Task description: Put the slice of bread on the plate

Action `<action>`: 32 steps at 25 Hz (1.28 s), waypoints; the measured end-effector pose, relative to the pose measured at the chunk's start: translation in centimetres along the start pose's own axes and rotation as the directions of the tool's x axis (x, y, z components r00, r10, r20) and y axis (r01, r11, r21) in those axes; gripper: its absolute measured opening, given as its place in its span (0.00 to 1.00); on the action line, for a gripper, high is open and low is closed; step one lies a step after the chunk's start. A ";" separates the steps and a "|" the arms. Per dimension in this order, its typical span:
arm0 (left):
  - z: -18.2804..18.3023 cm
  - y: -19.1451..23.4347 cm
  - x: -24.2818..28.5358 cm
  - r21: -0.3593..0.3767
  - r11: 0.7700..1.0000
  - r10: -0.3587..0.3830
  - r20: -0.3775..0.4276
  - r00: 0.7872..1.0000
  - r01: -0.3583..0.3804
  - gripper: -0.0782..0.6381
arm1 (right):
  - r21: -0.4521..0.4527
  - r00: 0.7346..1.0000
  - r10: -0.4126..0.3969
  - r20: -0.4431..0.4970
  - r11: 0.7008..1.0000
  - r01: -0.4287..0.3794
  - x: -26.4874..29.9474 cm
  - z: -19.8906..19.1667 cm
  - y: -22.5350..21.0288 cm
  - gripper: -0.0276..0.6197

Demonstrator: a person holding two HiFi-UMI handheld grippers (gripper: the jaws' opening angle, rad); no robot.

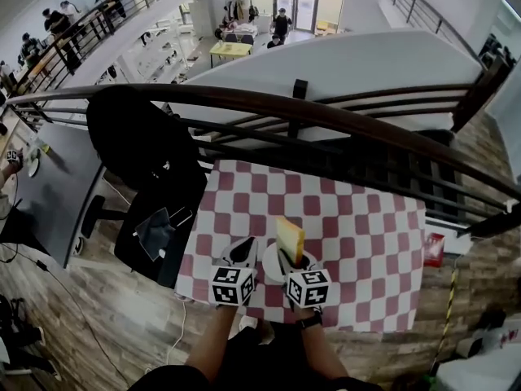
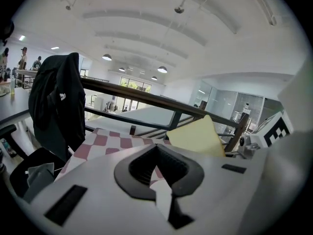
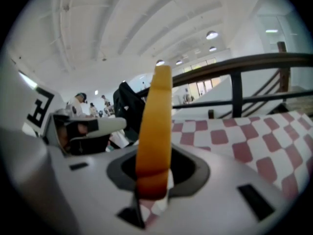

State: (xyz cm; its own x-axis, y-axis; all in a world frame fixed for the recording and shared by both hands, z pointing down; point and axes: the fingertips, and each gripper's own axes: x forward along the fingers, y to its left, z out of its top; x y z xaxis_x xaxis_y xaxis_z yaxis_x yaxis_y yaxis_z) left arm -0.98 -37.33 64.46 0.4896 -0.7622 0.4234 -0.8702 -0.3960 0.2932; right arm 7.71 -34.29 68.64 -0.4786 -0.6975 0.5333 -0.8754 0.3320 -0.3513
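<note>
A slice of bread (image 1: 290,238) with a yellow face and brown crust stands on edge between the jaws of my right gripper (image 1: 295,259), which is shut on it. The right gripper view shows the crust edge (image 3: 154,131) rising from the right gripper (image 3: 153,182). A white plate (image 1: 267,264) lies on the checked tablecloth (image 1: 366,235), right under the bread and partly hidden by the grippers. My left gripper (image 1: 242,253) hovers just left of the plate, shut and empty. From the left gripper (image 2: 159,175) the bread (image 2: 193,136) shows to the right.
A dark curved railing (image 1: 342,120) runs along the table's far side, with a drop behind it. A black jacket hangs over a chair (image 1: 142,145) left of the table. A grey desk (image 1: 49,194) stands further left. A red object (image 1: 434,249) lies past the table's right edge.
</note>
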 end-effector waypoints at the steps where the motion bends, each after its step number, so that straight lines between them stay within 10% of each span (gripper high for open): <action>1: -0.7 0.2 0.0 -0.008 1.000 0.004 -0.013 1.000 -0.004 0.13 | 0.010 0.999 -0.003 -0.032 1.000 0.003 0.3 -1.0 -0.3 0.21; 16: -7.4 3.7 -2.4 -0.098 0.990 0.092 -0.137 0.986 -0.106 0.13 | 0.263 0.873 0.150 -0.464 0.964 -0.026 4.4 -14.0 0.4 0.21; 24: -7.8 4.4 -3.2 -0.138 0.981 0.120 -0.140 0.983 -0.139 0.13 | 0.175 0.839 0.025 -0.544 0.981 0.085 4.6 -15.7 -2.0 0.22; 32: -6.9 2.6 -2.2 -0.117 0.988 0.086 -0.134 0.987 -0.102 0.13 | -0.055 0.830 -0.212 -0.516 0.975 0.215 3.4 -13.9 -6.2 0.73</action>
State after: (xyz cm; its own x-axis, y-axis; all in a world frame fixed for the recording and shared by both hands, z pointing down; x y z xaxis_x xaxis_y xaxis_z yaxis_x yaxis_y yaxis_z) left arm -3.92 -33.12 70.21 0.4162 -0.7180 0.5579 -0.9029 -0.2542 0.3466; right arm 10.55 -29.87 83.33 -0.2465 -0.3220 0.9141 -0.9602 0.2090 -0.1853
